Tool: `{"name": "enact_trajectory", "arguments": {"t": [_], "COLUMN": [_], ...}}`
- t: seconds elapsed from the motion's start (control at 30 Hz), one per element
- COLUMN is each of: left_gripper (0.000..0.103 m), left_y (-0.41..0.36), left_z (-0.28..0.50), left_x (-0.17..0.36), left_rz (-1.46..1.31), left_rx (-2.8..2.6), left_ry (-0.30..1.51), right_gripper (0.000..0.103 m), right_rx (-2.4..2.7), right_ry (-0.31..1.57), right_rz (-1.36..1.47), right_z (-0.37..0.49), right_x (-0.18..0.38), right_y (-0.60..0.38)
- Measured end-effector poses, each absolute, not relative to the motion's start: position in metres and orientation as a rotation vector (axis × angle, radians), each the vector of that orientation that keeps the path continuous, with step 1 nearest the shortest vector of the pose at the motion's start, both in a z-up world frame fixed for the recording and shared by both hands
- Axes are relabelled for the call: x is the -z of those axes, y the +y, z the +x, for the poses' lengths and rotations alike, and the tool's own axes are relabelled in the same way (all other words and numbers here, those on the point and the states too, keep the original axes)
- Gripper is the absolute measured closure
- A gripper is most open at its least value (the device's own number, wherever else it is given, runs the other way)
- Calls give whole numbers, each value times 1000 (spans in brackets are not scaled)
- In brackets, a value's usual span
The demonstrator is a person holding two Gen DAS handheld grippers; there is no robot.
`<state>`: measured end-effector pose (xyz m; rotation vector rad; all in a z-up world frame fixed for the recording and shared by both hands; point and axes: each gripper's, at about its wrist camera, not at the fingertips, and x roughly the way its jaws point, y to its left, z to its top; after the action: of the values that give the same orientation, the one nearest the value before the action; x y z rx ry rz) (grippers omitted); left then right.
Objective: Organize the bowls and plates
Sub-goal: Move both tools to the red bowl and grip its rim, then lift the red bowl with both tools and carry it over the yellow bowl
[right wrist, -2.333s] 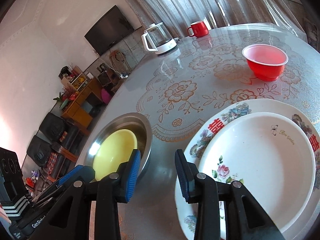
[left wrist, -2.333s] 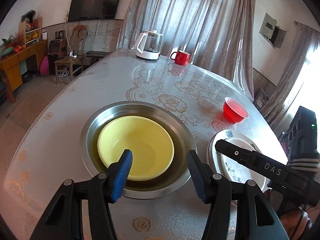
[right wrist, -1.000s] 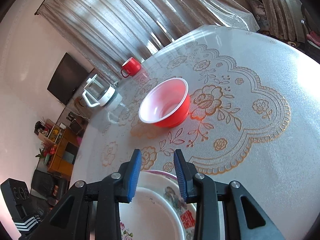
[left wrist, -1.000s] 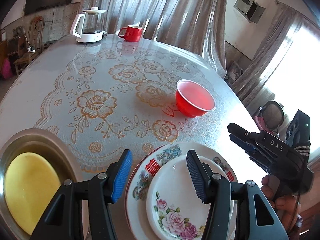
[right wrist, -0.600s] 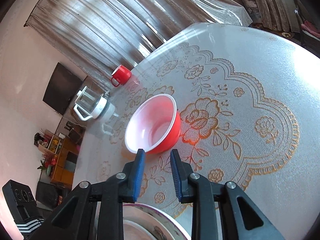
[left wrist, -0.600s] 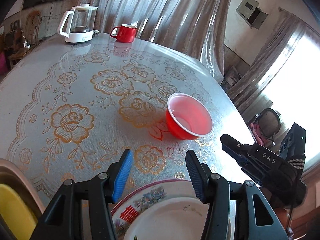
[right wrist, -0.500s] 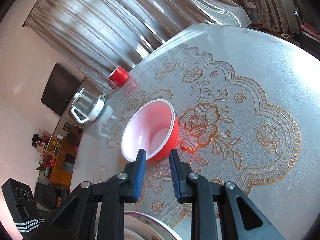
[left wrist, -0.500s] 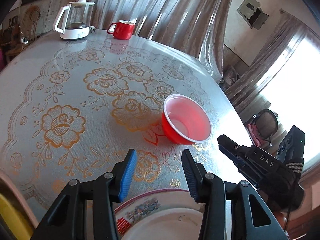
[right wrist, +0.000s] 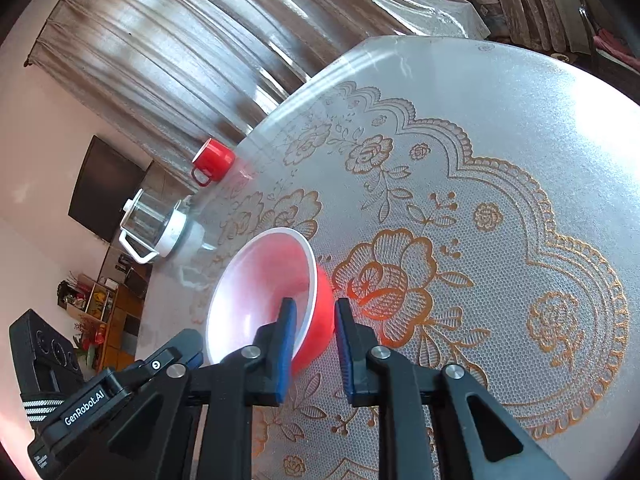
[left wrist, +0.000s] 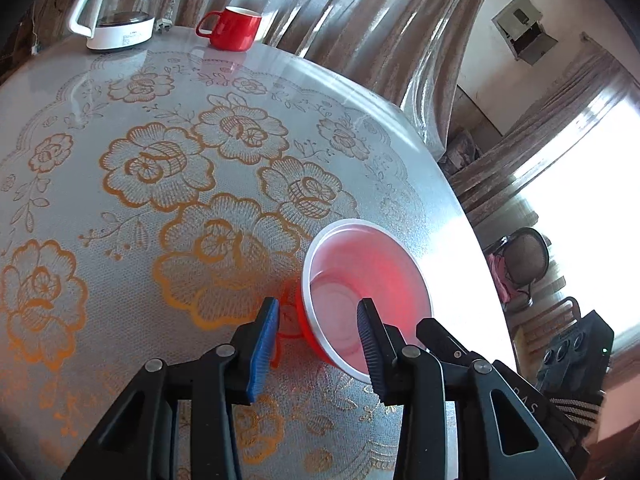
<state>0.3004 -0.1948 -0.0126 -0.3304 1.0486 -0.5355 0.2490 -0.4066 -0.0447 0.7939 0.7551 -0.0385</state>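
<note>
A red plastic bowl with a white rim sits on the lace-patterned table. My left gripper is open, its fingers straddling the bowl's near-left rim: one blue pad outside, one inside. In the right wrist view the same bowl is straddled at its right rim by my right gripper, one pad inside and one outside, jaws narrowly apart and not clamped. The plates and steel basin are out of view.
A glass kettle and a red mug stand at the table's far edge by the curtains. The table's right edge drops off close to the bowl, with a chair beyond it.
Both grippers have moved forward from the stacked plates to the red bowl. Each now has its fingers on either side of the bowl's rim, and both jaws have narrowed.
</note>
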Motion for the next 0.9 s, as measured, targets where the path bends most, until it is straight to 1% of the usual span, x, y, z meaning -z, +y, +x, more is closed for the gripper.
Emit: {"name": "enact_trajectory", "arguments": {"t": [0.03, 0.13, 0.37, 0.73, 0.9], "left_gripper": [74, 74, 74, 74, 74], "left_y": [-197, -197, -179, -125, -104], "left_z": [300, 291, 262, 207, 186], "left_x": [14, 12, 5, -26, -32], "left_rz": [-337, -309, -324, -338, -324], "left_rx": [561, 568, 560, 506, 484], "left_ry": [1052, 1018, 1023, 924, 898], "right_gripper": [93, 94, 95, 94, 94], "right_rx": [24, 10, -29, -121, -156], "right_ry": [757, 758, 743, 729, 734], "right_rz": [803, 769, 803, 777, 773], "right_z": [250, 249, 231, 201, 190], "right_x": [47, 45, 41, 19, 16], "right_y": [-407, -402, -397, -352, -330]}}
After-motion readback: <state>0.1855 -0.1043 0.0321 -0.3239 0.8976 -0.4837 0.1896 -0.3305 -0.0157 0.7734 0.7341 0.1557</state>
